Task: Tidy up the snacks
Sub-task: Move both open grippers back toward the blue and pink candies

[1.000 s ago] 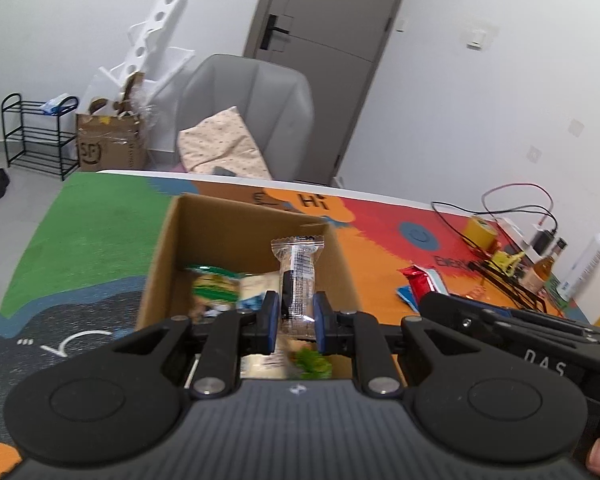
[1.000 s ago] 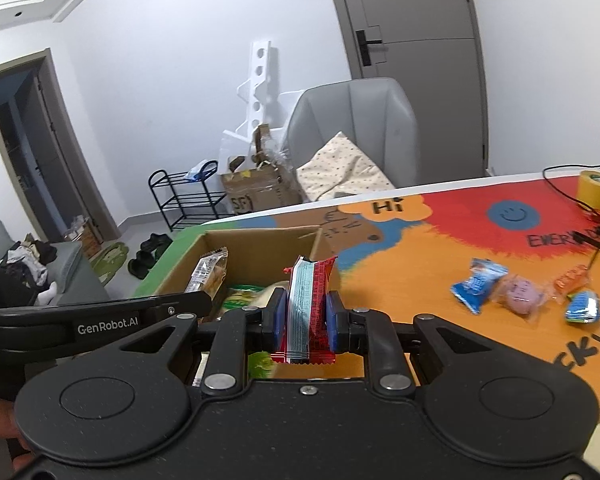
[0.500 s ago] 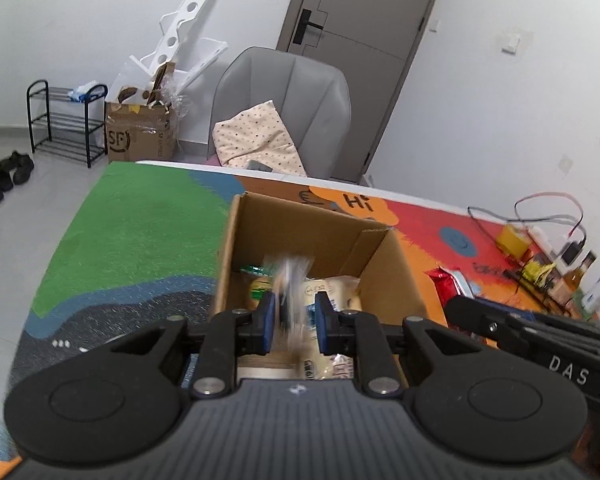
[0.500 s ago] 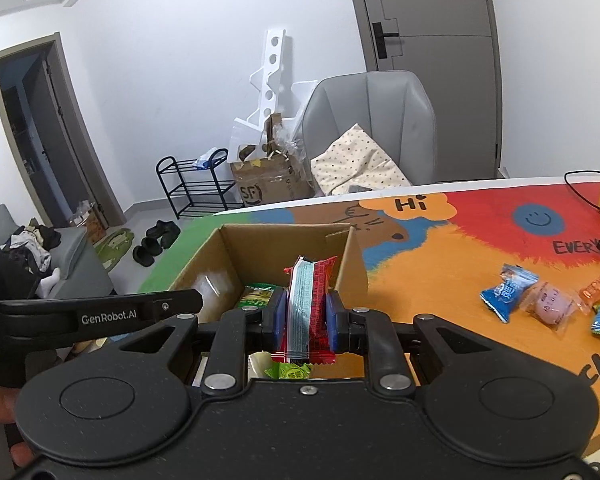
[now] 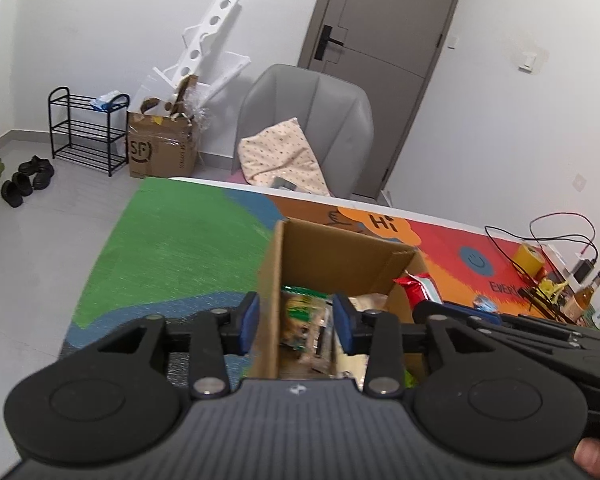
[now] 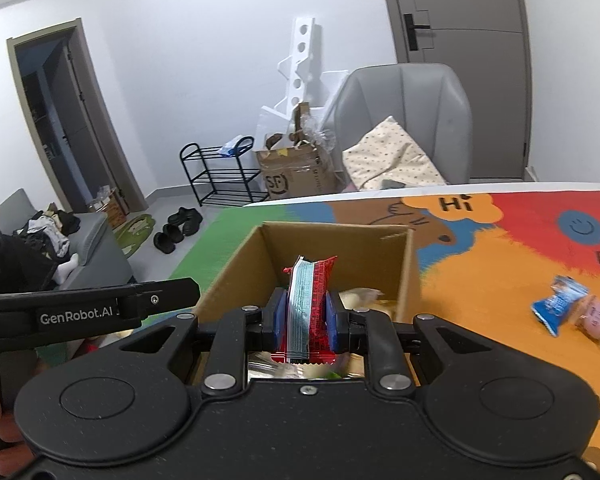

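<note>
An open cardboard box (image 5: 340, 248) stands on the colourful table mat and holds several snack packets (image 5: 304, 316). My left gripper (image 5: 295, 320) is open and empty over the box's left wall. My right gripper (image 6: 303, 316) is shut on a red and pale blue snack packet (image 6: 308, 304), held upright over the box (image 6: 332, 240). That packet's top also shows in the left wrist view (image 5: 418, 284) at the box's right wall. A blue packet (image 6: 556, 304) and a pink packet (image 6: 594, 318) lie on the orange mat to the right.
Cables, a yellow tape roll (image 5: 532, 254) and bottles (image 5: 584, 296) crowd the table's far right. A grey chair with a cushion (image 5: 304, 128) stands behind the table. A shoe rack (image 5: 85, 132) and a cardboard carton (image 5: 161, 152) stand on the floor at left.
My left gripper opened and let go of the clear snack packet into the box, then shifted left. My right gripper carried the red packet over the box.
</note>
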Demonstrator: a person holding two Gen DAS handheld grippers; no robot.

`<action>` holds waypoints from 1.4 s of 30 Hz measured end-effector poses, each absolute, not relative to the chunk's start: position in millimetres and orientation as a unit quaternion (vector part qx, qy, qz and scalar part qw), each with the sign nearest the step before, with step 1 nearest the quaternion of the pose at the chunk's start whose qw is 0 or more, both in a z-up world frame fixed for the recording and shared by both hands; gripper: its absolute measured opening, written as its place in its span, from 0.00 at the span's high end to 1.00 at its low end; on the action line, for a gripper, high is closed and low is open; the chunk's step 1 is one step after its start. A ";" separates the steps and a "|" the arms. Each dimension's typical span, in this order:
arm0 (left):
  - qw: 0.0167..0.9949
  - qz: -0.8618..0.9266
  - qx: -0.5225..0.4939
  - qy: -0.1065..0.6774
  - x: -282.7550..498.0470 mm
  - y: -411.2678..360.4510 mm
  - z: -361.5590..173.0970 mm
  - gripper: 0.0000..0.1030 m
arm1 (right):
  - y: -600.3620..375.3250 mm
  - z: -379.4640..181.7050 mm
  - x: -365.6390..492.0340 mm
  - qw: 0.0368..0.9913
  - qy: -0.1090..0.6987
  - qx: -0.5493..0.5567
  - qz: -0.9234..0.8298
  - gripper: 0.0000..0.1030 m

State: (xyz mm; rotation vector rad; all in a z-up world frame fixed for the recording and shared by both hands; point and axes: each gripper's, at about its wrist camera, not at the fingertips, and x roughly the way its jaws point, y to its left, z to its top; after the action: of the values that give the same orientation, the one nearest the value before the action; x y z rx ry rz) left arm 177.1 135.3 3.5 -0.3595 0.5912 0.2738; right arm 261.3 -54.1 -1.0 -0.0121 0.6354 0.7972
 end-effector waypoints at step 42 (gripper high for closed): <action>0.939 0.091 -0.144 0.297 192.2 69.2 6.8 0.10 | -174.5 -6.6 266.4 0.901 0.319 0.051 0.288 0.43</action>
State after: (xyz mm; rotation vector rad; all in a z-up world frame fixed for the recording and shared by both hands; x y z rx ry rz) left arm 192.2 69.2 6.8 -0.2949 0.6065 0.1861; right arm 266.4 -174.5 -6.6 0.1058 0.6603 0.5958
